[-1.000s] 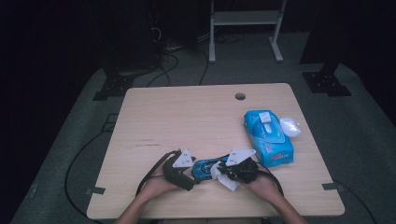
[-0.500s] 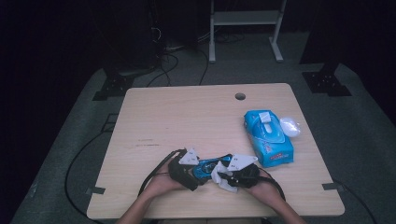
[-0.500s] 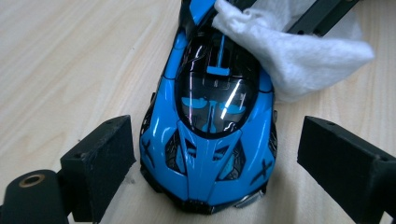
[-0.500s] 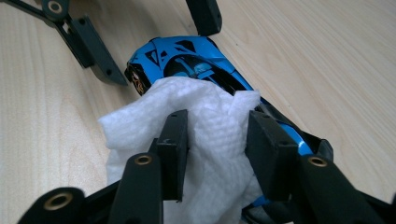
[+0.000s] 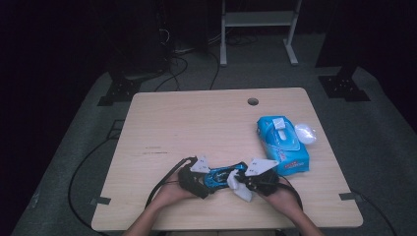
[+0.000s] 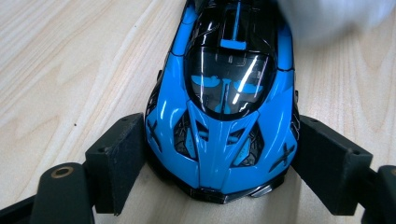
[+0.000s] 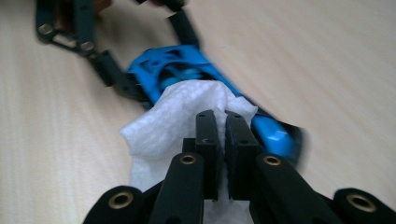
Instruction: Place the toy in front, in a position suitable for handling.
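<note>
Blue toy car (image 6: 223, 116) clamped between left tongs (image 6: 219, 158) (right tongs (image 7: 223, 122) closed on white wipe (image 7: 161, 128), against car).

Glossy blue toy car (image 6: 219, 116) upright on wood; crumpled white wipe (image 7: 173, 126) apparently on its far end.

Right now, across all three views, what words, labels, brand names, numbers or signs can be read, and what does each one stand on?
None can be read.
Blue wipes pack: red and white print on its near edge, too small and blurred to make out.
Blue toy car: no lettering; just an X-shaped cutout at each front corner, styling and not a sign.
White wipe and table: no print visible.
</note>
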Available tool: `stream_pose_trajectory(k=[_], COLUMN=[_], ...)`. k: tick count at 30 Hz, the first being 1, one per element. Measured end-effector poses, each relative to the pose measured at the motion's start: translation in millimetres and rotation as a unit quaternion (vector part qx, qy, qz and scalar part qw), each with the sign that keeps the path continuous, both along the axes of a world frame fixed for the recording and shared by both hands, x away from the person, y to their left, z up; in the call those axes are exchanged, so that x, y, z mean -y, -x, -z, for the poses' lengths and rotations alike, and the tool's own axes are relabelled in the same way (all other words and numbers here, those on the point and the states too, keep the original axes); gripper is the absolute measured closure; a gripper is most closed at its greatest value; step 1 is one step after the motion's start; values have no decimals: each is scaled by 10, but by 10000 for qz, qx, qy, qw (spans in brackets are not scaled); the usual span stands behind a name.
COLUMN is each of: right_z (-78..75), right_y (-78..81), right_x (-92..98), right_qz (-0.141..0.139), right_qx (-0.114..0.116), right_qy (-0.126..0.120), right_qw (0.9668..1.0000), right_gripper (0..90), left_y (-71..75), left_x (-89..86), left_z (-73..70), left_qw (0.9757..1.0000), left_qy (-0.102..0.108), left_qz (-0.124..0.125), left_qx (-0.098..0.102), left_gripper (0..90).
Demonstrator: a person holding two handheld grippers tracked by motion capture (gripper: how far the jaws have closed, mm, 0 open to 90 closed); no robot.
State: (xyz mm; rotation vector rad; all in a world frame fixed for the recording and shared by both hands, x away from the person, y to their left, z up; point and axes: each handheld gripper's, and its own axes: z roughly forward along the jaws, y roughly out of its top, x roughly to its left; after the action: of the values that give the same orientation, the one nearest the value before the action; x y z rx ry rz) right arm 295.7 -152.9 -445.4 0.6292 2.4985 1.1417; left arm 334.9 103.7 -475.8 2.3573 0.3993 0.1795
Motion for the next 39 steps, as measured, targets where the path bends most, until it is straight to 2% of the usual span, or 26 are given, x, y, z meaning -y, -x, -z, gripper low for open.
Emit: stream_pose_trajectory(k=[2, 4, 7, 9, 12, 15, 16, 18, 21, 25, 26, 28, 29, 31, 34, 36, 39], right_z=[-45, -48, -22, -13, -12, -24, -35, -36, -58, -90, -77, -39, -16, 40, 65, 53, 52], right_y=[-30, -50, -20, 15, 33, 63, 79, 93, 99, 73, 67, 75, 79, 82, 66, 29, -26], right_x=[117, 192, 161, 86, -8, -60, -69, -84, -89, -94, -117, -185, -217, -262, -233, -175, -67], right_qz=[210, 440, 565, 469, 353, 258, 227, 173, 147, 120, 69, -12, -14, -54, -125, -17, 121], right_qx=[83, 215, 403, 636, 633, 709, 684, 777, 727, 383, 340, 395, 422, 434, 300, 44, -155], right_qy=[40, 310, 614, 803, 775, 821, 807, 828, 709, 314, 309, 399, 467, 607, 446, 233, 38], right_qw=[9997, 9983, 9957, 9936, 9944, 9938, 9941, 9934, 9947, 9987, 9989, 9984, 9980, 9972, 9985, 9997, 9998], right_gripper=[849, 850, 848, 841, 815, 698, 684, 641, 624, 575, 574, 573, 585, 664, 746, 778, 796], left_y=[0, -1, 6, 12, 22, 25, 27, 31, 33, 50, 52, 61, 63, 65, 70, 70, 84], left_x=[-11, -9, 0, 3, 3, -1, -2, -2, 3, 24, 31, 45, 47, 39, 19, 4, -7], left_z=[9, 8, -1, -4, -10, -20, -18, -14, -27, -29, -32, -36, -36, -33, -22, -14, -19], left_qw=[10000, 10000, 10000, 10000, 10000, 9999, 9999, 9999, 9999, 9998, 9998, 9998, 9998, 9997, 9998, 9999, 9998], left_qy=[48, 42, 28, 59, 36, 69, 84, 91, 24, 19, 7, -2, -8, -24, 42, 46, 31], left_qz=[12, 23, 2, -26, -14, -35, -45, -44, 2, -2, 8, -12, -8, 9, -18, -36, 9], left_qx=[18, 34, 50, 44, 79, 67, 63, 90, 133, 179, 189, 183, 196, 234, 198, 149, 188], left_gripper=[212, 213, 213, 209, 197, 201, 202, 205, 212, 217, 219, 221, 221, 221, 215, 210, 239])
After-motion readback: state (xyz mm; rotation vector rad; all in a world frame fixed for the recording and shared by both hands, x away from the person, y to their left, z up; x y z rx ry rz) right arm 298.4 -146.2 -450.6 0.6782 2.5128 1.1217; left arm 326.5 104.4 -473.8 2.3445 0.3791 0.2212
